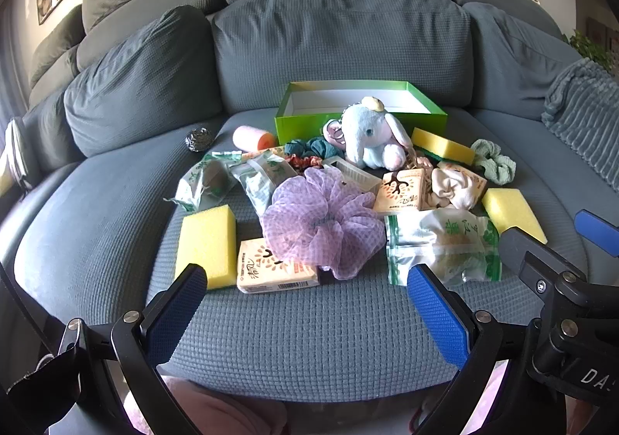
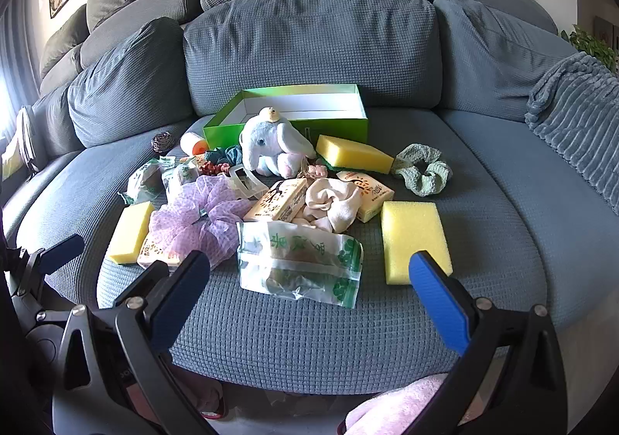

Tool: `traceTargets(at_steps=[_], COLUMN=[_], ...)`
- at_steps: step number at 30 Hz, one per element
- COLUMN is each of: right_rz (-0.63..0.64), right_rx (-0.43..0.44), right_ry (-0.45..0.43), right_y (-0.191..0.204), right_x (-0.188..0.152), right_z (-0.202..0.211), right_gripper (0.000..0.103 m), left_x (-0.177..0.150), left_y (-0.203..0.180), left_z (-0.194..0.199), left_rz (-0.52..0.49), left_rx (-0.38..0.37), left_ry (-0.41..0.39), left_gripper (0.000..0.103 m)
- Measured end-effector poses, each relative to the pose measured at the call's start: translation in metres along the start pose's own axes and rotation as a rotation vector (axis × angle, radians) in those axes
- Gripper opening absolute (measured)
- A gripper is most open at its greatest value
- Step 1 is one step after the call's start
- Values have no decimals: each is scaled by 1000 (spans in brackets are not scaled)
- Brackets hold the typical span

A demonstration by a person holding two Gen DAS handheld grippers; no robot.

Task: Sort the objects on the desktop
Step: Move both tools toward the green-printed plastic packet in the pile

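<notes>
We are at the very start of the sort: nothing is held, and the green box [image 1: 359, 125] at the back of the sofa seat [image 1: 309, 338] stands open and looks empty from here. Our left hand-held gripper [image 1: 309, 303] hangs over the front of the seat with its jaws spread wide and nothing between them, and the right hand-held gripper [image 2: 309, 295] does the same just to its right, also wide and empty. The heap lies between us and the box: a purple mesh scrunchie [image 1: 321, 222] over a tissue pack [image 1: 274, 274], a yellow sponge [image 1: 207, 247] beside it, a green-printed snack bag [image 2: 300, 264] nearest the right jaws, another yellow sponge [image 2: 416, 241] to its right, a plush elephant [image 1: 373, 141] against the box front, and a green scrunchie [image 2: 421, 168] off to the side. We judge the next move to be picking one near, free item, likely the snack bag or the right sponge, lowering open jaws around it without dragging its neighbours, closing, and then carrying it over the plush into the box.
</notes>
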State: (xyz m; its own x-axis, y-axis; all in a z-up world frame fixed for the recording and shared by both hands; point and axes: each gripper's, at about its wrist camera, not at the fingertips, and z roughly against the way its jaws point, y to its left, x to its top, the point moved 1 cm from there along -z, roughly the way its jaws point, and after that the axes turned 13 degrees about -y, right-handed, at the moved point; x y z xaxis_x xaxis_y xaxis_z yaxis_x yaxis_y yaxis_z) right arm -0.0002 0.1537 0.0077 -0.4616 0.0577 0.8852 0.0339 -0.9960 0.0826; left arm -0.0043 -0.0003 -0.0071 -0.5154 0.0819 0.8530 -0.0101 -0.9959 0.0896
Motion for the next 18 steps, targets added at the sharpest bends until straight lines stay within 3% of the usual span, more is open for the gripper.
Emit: traceTargets(at_steps=[18], right_rz=[-63], right_rx=[24], right_ry=[2], right_y=[-25], right_x=[-9], right_z=[1], right_gripper=[103], left_x=[-5], left_y=[-10], left_z=[-2], left_rz=[-2], left_rx=[-118], left_ry=[8], left_gripper=[103])
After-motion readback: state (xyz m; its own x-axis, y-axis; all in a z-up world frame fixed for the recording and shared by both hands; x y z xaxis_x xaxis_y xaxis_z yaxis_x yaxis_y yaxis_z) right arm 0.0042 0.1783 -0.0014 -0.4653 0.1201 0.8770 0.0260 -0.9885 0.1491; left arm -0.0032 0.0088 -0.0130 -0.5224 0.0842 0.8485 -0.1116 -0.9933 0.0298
